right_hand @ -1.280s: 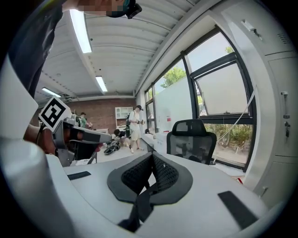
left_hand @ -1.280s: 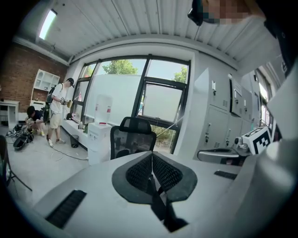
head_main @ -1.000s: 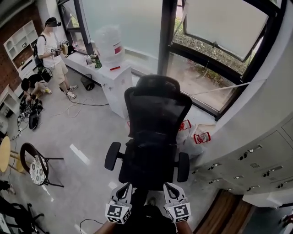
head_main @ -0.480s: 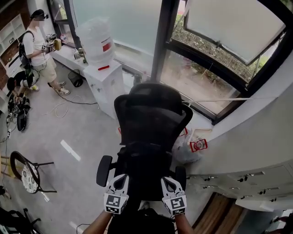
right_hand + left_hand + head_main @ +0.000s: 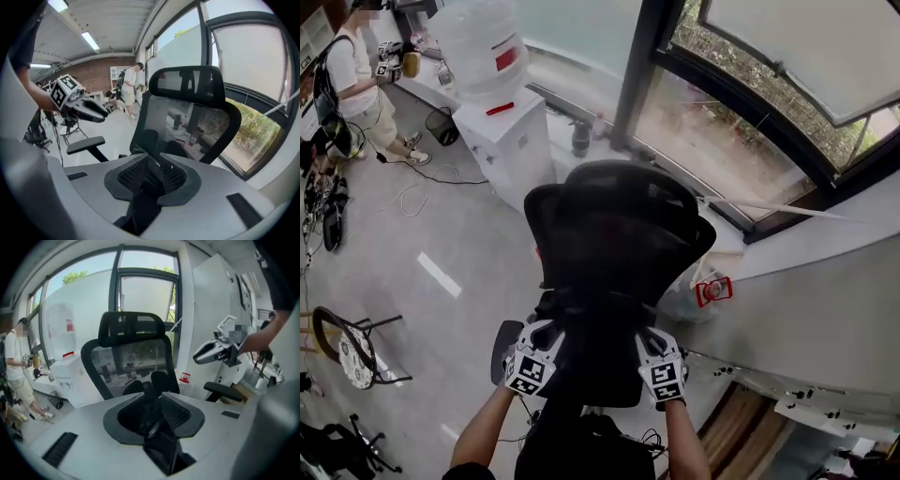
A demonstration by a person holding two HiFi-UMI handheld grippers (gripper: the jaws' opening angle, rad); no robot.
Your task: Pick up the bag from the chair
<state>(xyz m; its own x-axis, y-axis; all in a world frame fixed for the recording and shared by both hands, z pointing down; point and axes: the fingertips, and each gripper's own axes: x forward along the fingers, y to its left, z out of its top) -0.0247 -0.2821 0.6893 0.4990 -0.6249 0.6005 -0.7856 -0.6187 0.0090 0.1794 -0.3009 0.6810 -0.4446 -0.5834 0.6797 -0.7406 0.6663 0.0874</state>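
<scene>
A black mesh-backed office chair (image 5: pixel 614 225) stands in front of me. On its seat lies a dark rounded shape, the bag (image 5: pixel 161 380) (image 5: pixel 148 138), black against black; in the head view I cannot tell it from the seat. My left gripper (image 5: pixel 546 330) hovers at the seat's near left corner, beside the armrest (image 5: pixel 502 339). My right gripper (image 5: pixel 651 335) is level with it at the near right corner. Both point at the chair with jaws together and nothing visibly between them. Each shows in the other's view, the left gripper (image 5: pixel 96 112) and the right gripper (image 5: pixel 206 353), as a closed beak.
A white water dispenser (image 5: pixel 502 131) with its jug (image 5: pixel 478 47) stands behind the chair at the left. Plastic bags with red print (image 5: pixel 712 291) lie on the floor at the right, below the window. A person (image 5: pixel 352 75) stands far left. A round stool (image 5: pixel 347 347) is near left; grey lockers (image 5: pixel 825 319) are at the right.
I have come closer to the chair and look more steeply down on it. Both grippers have moved forward to the seat's near edge and spread a little apart.
</scene>
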